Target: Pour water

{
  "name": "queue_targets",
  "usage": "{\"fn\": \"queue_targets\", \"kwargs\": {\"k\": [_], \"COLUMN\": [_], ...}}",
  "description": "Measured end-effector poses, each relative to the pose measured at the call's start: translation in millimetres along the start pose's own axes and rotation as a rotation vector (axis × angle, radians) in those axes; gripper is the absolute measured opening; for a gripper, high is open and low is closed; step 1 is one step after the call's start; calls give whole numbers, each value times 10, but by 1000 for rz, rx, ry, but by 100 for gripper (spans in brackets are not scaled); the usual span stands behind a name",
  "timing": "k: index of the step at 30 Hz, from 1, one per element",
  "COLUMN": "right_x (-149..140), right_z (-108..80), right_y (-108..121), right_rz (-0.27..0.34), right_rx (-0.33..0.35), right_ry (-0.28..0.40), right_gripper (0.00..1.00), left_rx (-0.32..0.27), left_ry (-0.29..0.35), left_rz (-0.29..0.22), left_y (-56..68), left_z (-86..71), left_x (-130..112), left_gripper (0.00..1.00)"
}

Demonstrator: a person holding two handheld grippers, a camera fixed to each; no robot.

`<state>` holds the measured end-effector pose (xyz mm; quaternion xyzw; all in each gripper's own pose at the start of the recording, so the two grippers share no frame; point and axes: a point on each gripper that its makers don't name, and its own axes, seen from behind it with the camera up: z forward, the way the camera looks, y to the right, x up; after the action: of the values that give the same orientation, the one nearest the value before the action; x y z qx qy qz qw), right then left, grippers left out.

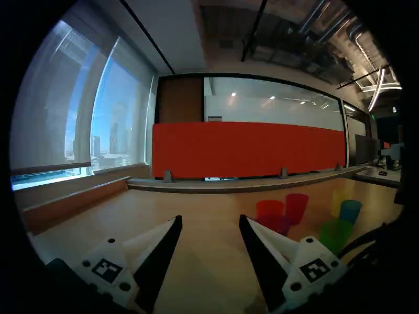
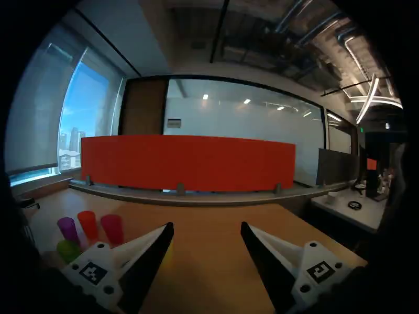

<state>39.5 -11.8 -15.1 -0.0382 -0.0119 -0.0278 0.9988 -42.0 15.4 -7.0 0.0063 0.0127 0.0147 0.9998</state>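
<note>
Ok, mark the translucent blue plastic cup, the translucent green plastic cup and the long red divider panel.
translucent blue plastic cup (image 1: 350,210), left gripper view, its side wall.
translucent green plastic cup (image 1: 335,234), left gripper view, its side wall.
long red divider panel (image 2: 188,162), right gripper view, its front face.

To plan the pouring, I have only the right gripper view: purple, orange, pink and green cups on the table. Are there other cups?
Observer: Yes, the left gripper view has a blue cup too, behind the green cup.
Operator: Any more near it?
Observer: A yellow cup stands just behind the blue one.
Operator: Is the left gripper holding something?
Observer: No, the left gripper is open and holds nothing.
</note>
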Motion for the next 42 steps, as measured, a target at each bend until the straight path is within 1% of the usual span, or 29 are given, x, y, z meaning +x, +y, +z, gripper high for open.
{"fn": "queue_targets", "kwargs": {"k": [5,11,18,26,32,36,42], "right_x": [12,42,-58,-152,-235,-318,-402], "right_z": [-23,-66,-50,27,54,69,107], "right_y": [39,83,115,57,-35,-88,-79], "right_rz": [-6,-15,-22,-12,-14,0,24], "right_rx": [-7,-10,-6,11,37,57,63], "right_ry": [12,44,56,92,121,122,115], "right_gripper": [99,99,99,99,99,99,99], "left_rx": [0,0,0,0,0,0,0], "left_ry": [0,0,0,0,0,0,0], "left_rz": [0,1,1,1,1,1,1], "left_y": [2,5,4,2,3,2,-3], "left_z": [-2,-9,-8,-8,-7,-9,-12], "left_x": [1,-2,-2,-8,-6,-7,-9], "left_gripper": [80,80,80,80,80,80,80]}}
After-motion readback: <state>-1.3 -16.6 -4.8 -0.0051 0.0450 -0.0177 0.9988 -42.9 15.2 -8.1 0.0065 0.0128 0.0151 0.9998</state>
